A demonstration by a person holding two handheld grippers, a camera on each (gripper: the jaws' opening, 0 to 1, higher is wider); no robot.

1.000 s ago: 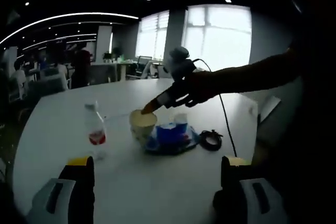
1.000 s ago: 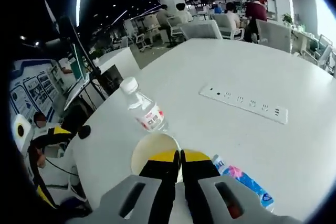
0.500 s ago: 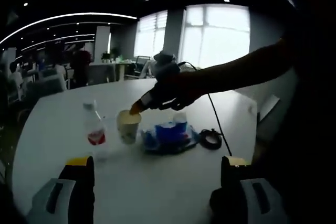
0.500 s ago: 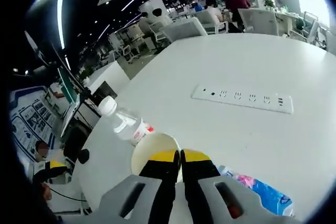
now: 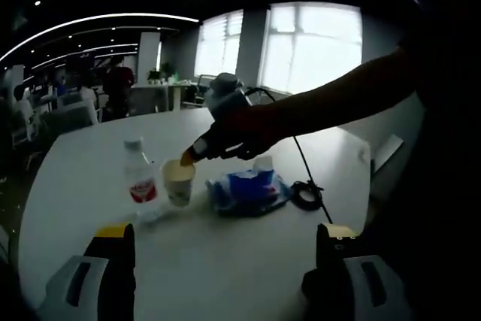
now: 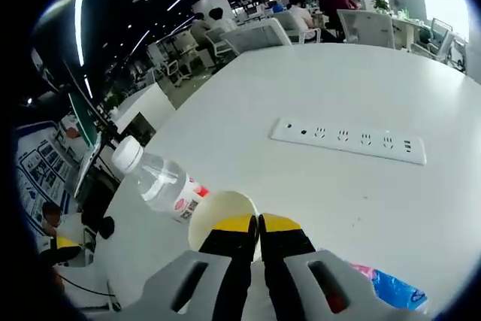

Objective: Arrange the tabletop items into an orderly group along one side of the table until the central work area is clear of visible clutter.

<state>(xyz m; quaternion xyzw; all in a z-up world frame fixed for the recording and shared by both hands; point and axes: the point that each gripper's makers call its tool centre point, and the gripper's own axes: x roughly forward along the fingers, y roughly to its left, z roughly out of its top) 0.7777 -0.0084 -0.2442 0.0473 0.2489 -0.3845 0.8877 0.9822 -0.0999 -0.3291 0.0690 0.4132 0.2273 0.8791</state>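
Note:
A cream paper cup (image 5: 178, 181) hangs just above the white table (image 5: 98, 155), next to a clear water bottle (image 5: 140, 182) with a red label. My right gripper (image 5: 188, 158) comes in from the right, shut on the cup's rim. In the right gripper view the yellow-tipped jaws of the right gripper (image 6: 258, 222) pinch the cup (image 6: 214, 214) at its near rim, and the bottle (image 6: 158, 183) stands just left of it. A blue tissue pack (image 5: 246, 189) lies right of the cup. My left gripper (image 5: 223, 240) stands open at the near edge, jaws wide apart and empty.
A black coiled cable (image 5: 306, 195) lies right of the tissue pack, its lead running to the far edge. A white power strip (image 6: 347, 140) lies across the table. Office chairs (image 6: 255, 35) and seated people (image 6: 302, 14) stand beyond the far edge.
My right gripper has carried the cup leftward, away from the tissue pack and up beside the water bottle. The left gripper has stayed open in place.

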